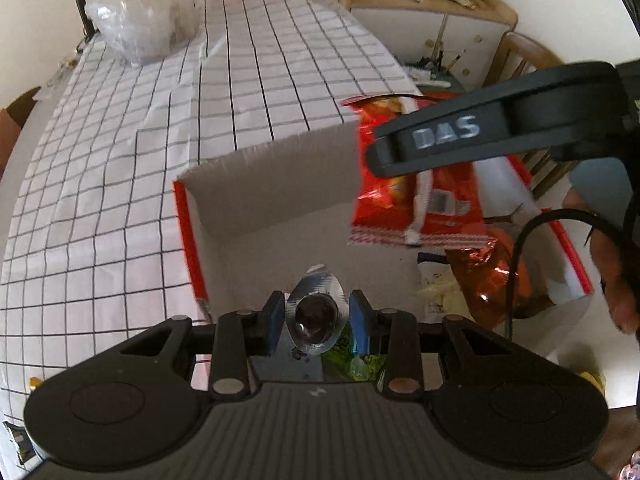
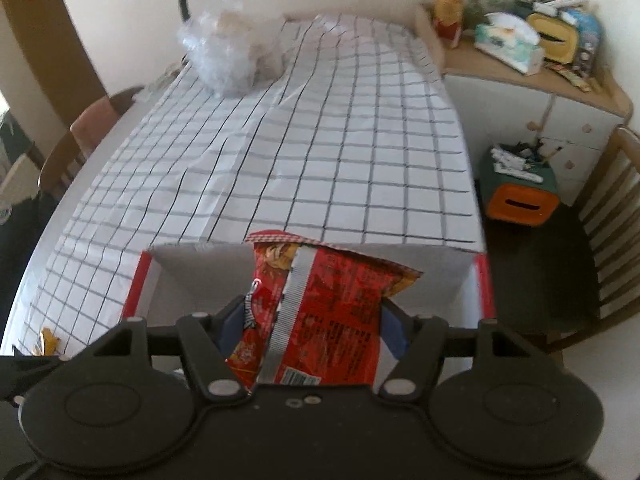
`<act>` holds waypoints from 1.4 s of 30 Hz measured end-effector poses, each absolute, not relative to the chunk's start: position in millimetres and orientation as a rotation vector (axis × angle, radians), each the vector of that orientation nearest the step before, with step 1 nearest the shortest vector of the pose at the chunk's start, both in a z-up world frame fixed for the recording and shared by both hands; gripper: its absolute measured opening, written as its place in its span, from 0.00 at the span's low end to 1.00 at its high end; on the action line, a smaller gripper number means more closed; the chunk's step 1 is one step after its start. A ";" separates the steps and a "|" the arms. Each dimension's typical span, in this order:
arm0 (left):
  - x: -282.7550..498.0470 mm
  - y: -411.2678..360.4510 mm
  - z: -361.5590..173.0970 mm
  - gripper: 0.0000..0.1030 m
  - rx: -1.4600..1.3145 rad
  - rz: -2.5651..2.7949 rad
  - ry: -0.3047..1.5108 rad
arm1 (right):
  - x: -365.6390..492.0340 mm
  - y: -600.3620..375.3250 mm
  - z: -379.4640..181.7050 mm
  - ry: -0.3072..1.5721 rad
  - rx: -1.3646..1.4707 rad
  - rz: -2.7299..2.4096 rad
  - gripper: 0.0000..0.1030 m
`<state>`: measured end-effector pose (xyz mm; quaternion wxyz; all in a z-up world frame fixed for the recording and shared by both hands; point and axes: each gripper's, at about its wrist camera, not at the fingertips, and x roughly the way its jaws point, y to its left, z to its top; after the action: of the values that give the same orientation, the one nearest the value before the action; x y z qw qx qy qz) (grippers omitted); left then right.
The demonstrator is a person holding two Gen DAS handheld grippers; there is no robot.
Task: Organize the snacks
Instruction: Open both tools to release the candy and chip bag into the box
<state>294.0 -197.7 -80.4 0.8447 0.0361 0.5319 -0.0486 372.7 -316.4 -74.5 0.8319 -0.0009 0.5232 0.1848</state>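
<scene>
My left gripper (image 1: 316,316) is shut on a small clear-wrapped dark round sweet (image 1: 315,312), held over the open white cardboard box (image 1: 276,168) with red outer sides. My right gripper (image 2: 314,320) is shut on a red snack bag (image 2: 320,320), also over the box (image 2: 432,268). In the left wrist view that red bag (image 1: 444,204) hangs above the box's right half under the right gripper's black body (image 1: 500,128). Inside the box lie an orange foil packet (image 1: 492,276), a green packet (image 1: 352,354) and a white-and-yellow packet (image 1: 436,288).
The box stands at the near edge of a table with a white grid-pattern cloth (image 2: 320,152). A crumpled clear plastic bag (image 2: 224,56) sits at the far end by a lamp. A cabinet with tissue boxes (image 2: 508,44), a wooden chair (image 2: 612,216) and an orange-and-green bin (image 2: 520,188) stand to the right.
</scene>
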 end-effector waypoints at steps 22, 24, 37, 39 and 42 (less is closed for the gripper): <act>304.8 -210.5 -135.4 0.34 0.088 -0.090 1.281 | 372.9 -294.4 -135.1 1.257 -0.053 0.435 0.67; 304.6 -210.9 -136.2 0.34 0.087 -0.092 1.280 | 373.0 -297.4 -133.1 1.251 -0.041 0.433 0.70; 279.3 -201.2 -104.0 0.48 0.051 -0.123 1.177 | 348.6 -313.0 -85.0 1.142 -0.013 0.441 0.79; 272.4 -197.0 -95.4 0.48 0.037 -0.125 1.157 | 341.9 -315.7 -74.8 1.121 -0.009 0.443 0.79; 262.1 -190.3 -82.0 0.48 0.028 -0.125 1.122 | 331.5 -319.1 -60.8 1.097 -0.004 0.453 0.80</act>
<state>262.1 -190.3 -82.0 0.8448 0.0132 0.5316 -0.0591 331.5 -319.1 -60.8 0.8291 -0.0018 0.5168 0.2134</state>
